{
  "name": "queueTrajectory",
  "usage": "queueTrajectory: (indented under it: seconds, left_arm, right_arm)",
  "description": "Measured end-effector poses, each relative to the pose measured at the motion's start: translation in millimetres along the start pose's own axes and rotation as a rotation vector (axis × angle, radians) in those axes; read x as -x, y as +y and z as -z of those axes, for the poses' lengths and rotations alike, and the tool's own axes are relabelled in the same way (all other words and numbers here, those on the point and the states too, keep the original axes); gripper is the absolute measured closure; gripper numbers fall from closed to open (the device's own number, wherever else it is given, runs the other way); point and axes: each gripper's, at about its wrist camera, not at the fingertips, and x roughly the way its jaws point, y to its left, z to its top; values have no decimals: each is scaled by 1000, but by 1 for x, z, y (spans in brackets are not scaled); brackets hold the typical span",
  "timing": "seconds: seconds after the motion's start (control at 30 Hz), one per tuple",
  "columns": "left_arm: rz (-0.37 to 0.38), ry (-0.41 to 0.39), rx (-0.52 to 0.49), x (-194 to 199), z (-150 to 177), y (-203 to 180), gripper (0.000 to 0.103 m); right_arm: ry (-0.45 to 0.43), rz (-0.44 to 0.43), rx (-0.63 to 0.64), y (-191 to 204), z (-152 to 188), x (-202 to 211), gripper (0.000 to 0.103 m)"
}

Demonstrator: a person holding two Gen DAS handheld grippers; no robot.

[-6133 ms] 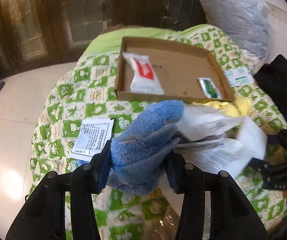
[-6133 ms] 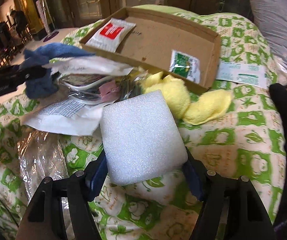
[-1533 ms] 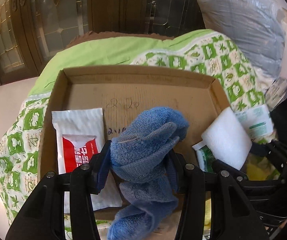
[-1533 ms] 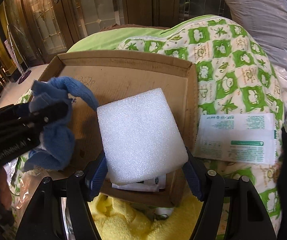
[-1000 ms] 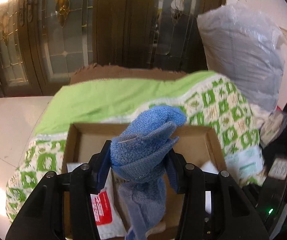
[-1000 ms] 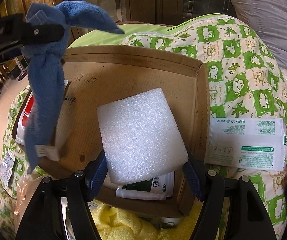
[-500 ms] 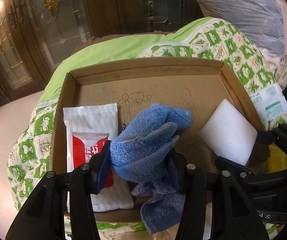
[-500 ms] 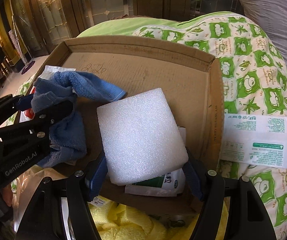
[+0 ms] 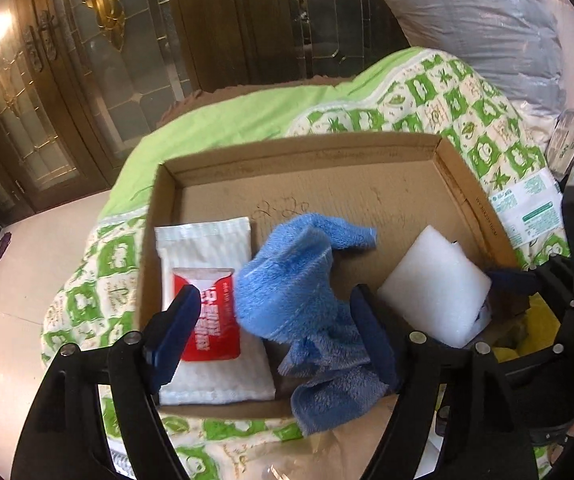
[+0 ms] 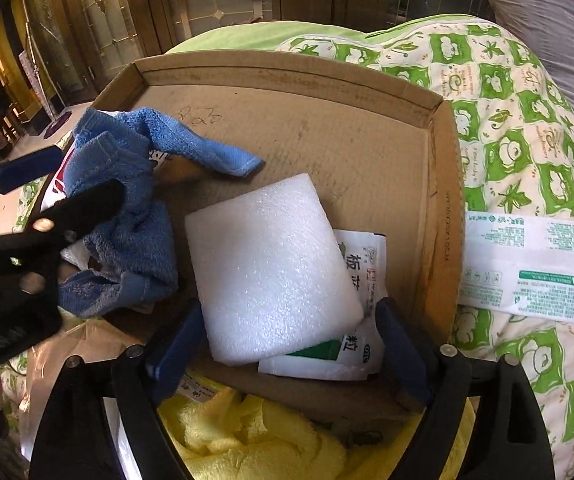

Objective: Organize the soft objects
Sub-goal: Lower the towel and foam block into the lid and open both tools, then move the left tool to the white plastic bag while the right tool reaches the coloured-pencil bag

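my left gripper [image 9: 275, 332] and right gripper [image 10: 287, 340] have just been opening; blue towel [image 9: 307, 300] and white foam block [image 10: 271, 268] lie released in the cardboard box [image 10: 443, 184]. both probably light, squashy; pinch the towel's bunched middle.

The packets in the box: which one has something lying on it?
The green-printed packet at the box's right end: the white foam block lies on it. The red-labelled packet is uncovered.
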Motion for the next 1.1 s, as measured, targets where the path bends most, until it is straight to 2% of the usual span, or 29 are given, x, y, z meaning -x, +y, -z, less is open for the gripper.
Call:
queueTrajectory:
  seconds: [0.27,0.6,1.1]
  left_arm:
    - [-16,-13,46,41,25,25,24]
    - [9,80,236,67,85,61,24]
    - [12,98,184,85,116,30,24]
  right_arm:
    - [-24,21,-42,-9,14,29,9]
    - [-23,9,-65,-19,50,83,8]
    - [9,-4,-31,-13,93,120,8]
